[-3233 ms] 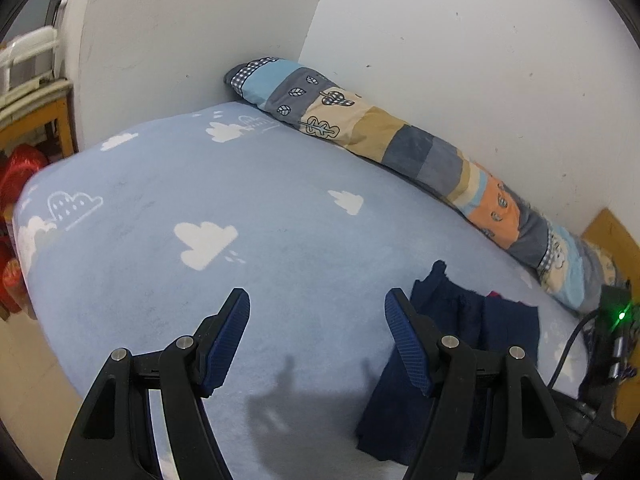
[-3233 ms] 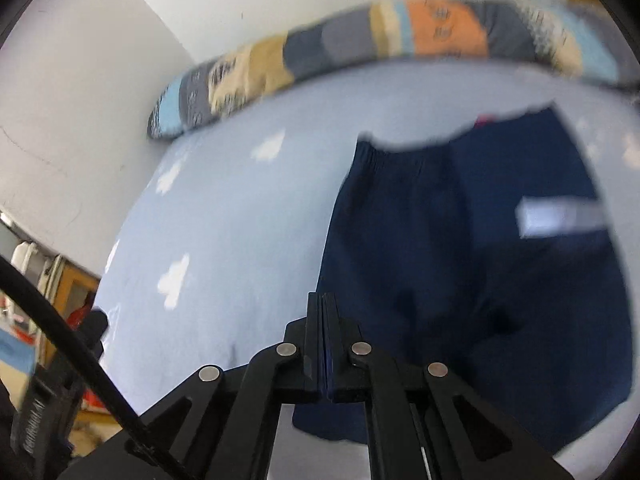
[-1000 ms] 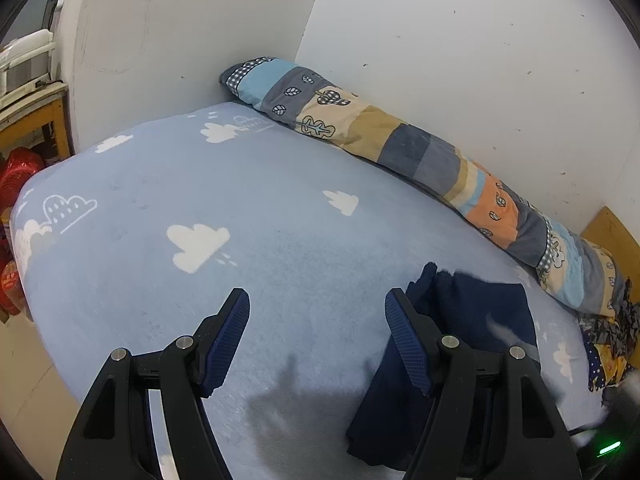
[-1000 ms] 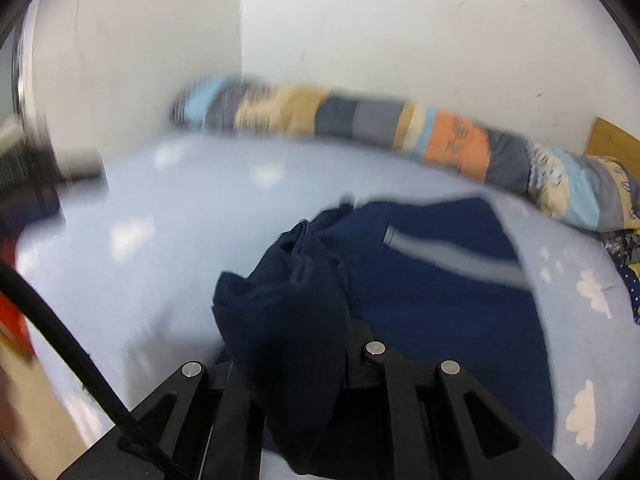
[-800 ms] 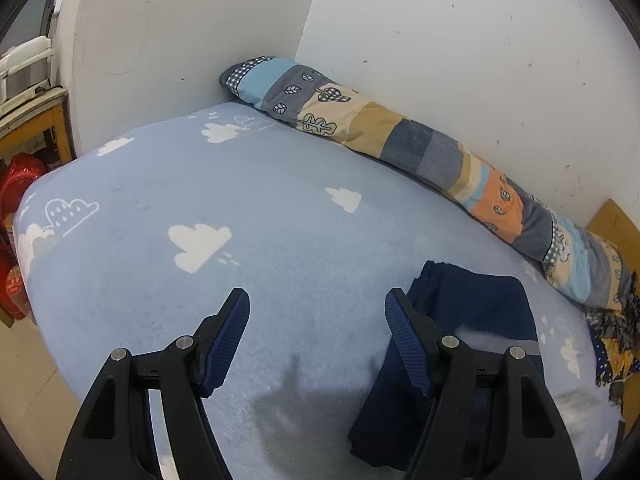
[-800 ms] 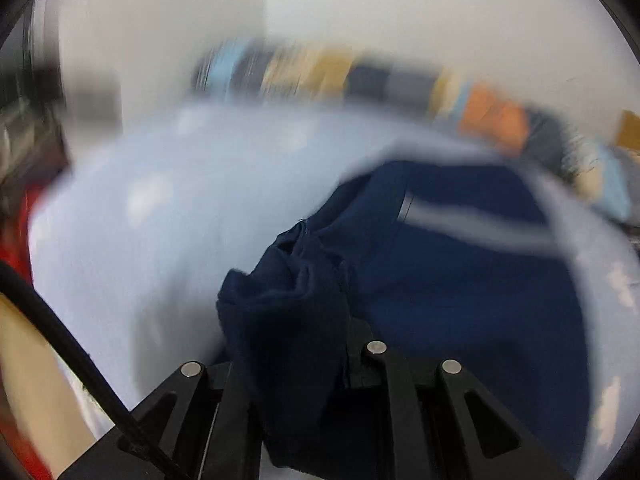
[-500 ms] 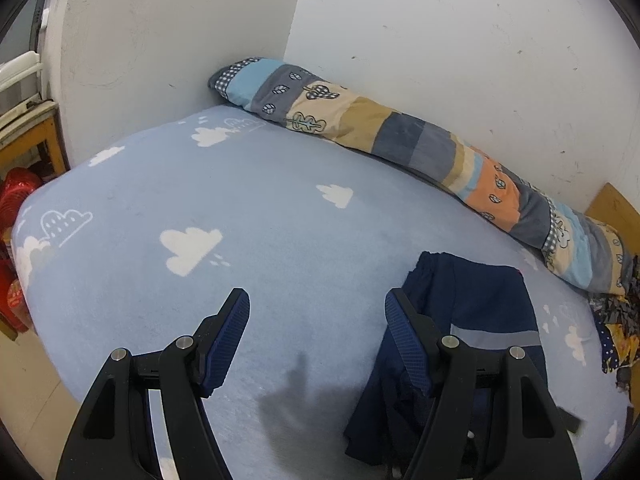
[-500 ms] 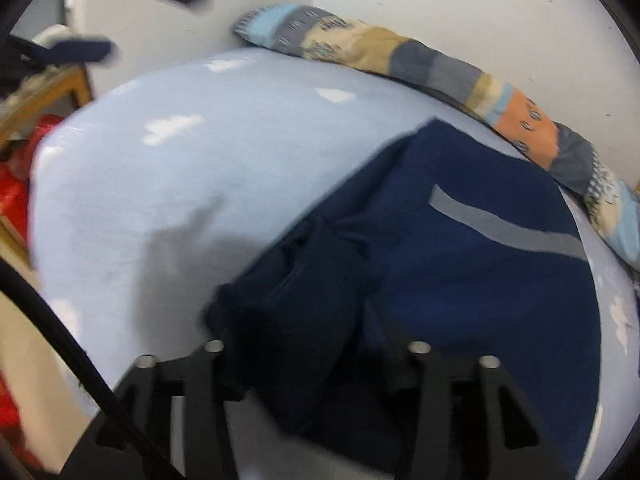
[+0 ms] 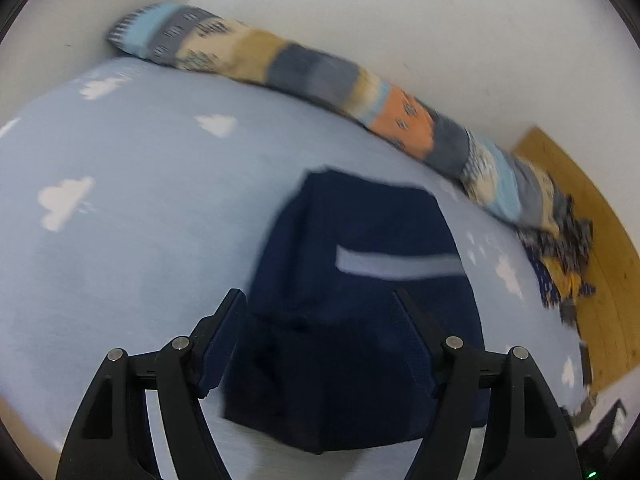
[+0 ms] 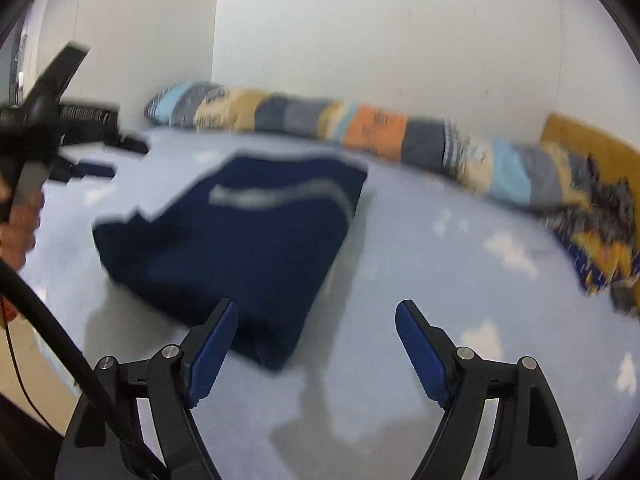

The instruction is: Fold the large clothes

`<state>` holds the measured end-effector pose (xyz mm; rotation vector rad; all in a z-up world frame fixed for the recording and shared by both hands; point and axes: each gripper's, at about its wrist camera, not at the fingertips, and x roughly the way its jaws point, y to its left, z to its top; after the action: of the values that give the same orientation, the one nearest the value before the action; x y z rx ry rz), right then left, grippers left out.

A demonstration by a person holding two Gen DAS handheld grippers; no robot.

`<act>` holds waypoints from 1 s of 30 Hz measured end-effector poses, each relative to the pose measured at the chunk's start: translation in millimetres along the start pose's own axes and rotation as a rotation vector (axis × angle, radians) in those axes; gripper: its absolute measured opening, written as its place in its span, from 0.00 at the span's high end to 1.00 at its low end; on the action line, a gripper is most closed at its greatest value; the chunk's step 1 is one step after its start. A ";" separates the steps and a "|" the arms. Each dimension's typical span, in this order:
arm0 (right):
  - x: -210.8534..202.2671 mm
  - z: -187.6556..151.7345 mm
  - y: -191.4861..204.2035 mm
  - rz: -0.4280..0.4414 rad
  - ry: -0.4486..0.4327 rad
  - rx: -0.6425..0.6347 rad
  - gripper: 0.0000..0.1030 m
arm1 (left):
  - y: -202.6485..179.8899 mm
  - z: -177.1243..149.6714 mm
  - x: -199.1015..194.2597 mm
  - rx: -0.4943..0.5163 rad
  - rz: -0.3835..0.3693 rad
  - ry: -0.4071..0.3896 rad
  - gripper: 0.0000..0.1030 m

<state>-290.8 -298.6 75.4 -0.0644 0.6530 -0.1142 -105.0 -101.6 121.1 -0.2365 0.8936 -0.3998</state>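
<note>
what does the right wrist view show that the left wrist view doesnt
Only the right wrist view shows the left gripper and the hand holding it, plus the open right gripper, its jaws opening over bare sheet. Only the left wrist view looks between the left fingers at the garment. Both show the folded navy garment, patchwork bolster and cloud-print sheet.

Both handheld tools share one build. The left gripper (image 9: 320,344) and right gripper (image 10: 316,352) have black angular plastic arms, silver round screws at the joints, and ribbed blue pads. A black cable (image 10: 52,320) trails beside the right one.
</note>
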 end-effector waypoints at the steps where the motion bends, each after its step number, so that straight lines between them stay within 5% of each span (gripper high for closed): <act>1: 5.5 -5.5 5.9 -0.001 0.012 -0.023 0.17 | -4.3 -2.9 5.4 0.017 0.009 0.006 0.30; 8: 32.1 -12.2 41.9 -0.053 0.014 -0.133 0.17 | -17.1 -24.3 41.9 0.076 -0.004 0.075 0.30; 11: 48.6 -16.4 50.1 -0.116 0.044 -0.158 0.20 | -17.0 -30.9 58.0 0.119 0.087 0.096 0.30; 13: 52.4 -17.7 37.2 -0.145 0.061 -0.116 0.35 | -11.2 -37.7 71.0 0.152 0.187 0.130 0.37; 15: 54.3 -17.9 13.1 -0.072 0.090 -0.026 0.37 | -7.2 -43.7 80.0 0.199 0.280 0.138 0.32; 17: 58.6 -22.6 -6.8 -0.037 0.133 0.060 0.37 | 1.4 -45.6 84.0 0.169 0.271 0.164 0.26; 20: 81.7 -44.5 -58.0 0.155 0.271 0.436 0.34 | 11.0 -43.1 83.3 0.118 0.247 0.186 0.20; 26: 57.3 -27.5 -57.3 0.177 0.347 0.405 0.39 | -3.3 -38.3 61.4 0.224 0.267 0.121 0.22; 30: 10.8 4.2 -67.2 0.253 0.221 0.419 0.40 | -18.9 -20.2 19.4 0.239 0.186 -0.047 0.22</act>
<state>-285.5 -366.5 78.7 0.4388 0.8400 -0.0123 -114.7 -127.7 101.9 0.0566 0.8062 -0.3233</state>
